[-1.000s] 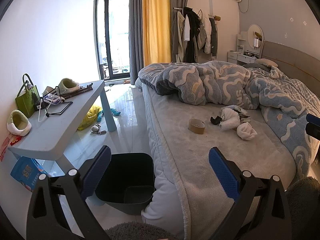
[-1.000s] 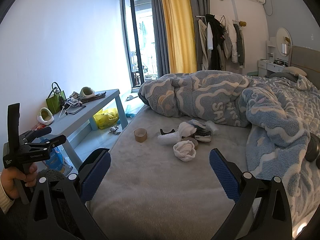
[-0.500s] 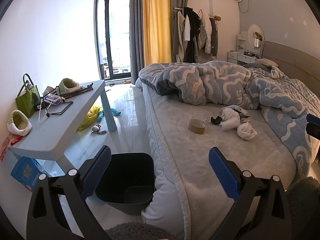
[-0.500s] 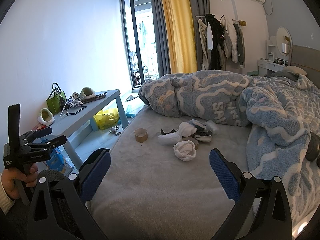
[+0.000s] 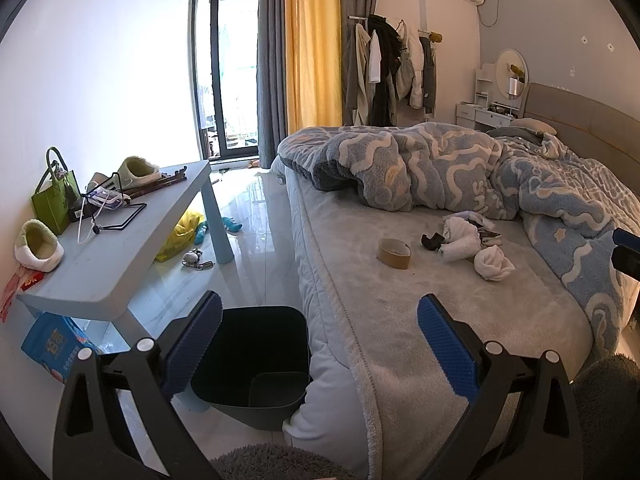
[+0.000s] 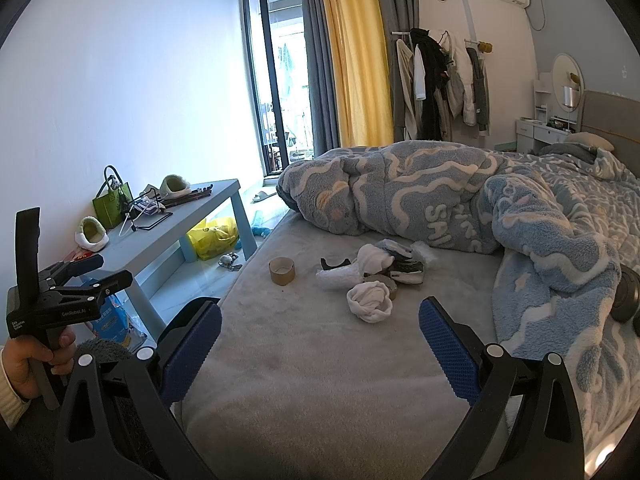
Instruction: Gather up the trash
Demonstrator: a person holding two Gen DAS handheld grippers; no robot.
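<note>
The trash is seen scattered on the grey bed (image 6: pixel 320 380), near its middle: a brown tape roll (image 6: pixel 282 270) stands apart to the left, and just to its right a small heap is gathered, made up of a black curved scrap (image 6: pixel 334 264), crumpled white wads (image 6: pixel 370 302) and some dark printed wrappers (image 6: pixel 408 274) (what they are exactly cannot be told). The heap is bordered behind and on the right by a rumpled blue and white blanket (image 6: pixel 440 200). In the left wrist view the tape roll (image 5: pixel 394 253) and the white wads (image 5: pixel 494 264) are likewise seen on the bed cover, well ahead of the fingers.

A dark bin (image 5: pixel 256 364) is seen on the floor, pressed against the side of the bed, below the left gripper (image 5: pixel 318 350). The fingers of that gripper are spread wide and nothing is held between them. The right gripper (image 6: pixel 320 350) is held over the bed's near part, its blue-padded fingers also spread wide and empty. The left gripper (image 6: pixel 86 274) is seen from the right wrist view as well, gripped by a hand (image 6: pixel 36 364).

Beside the bed a pale blue surface (image 5: pixel 132 256) is set against the wall, carrying a green bag (image 5: pixel 54 200), two fluffy slippers (image 5: pixel 38 246) and cables. A yellow bag (image 5: pixel 182 234) lies on the floor beneath it.
</note>
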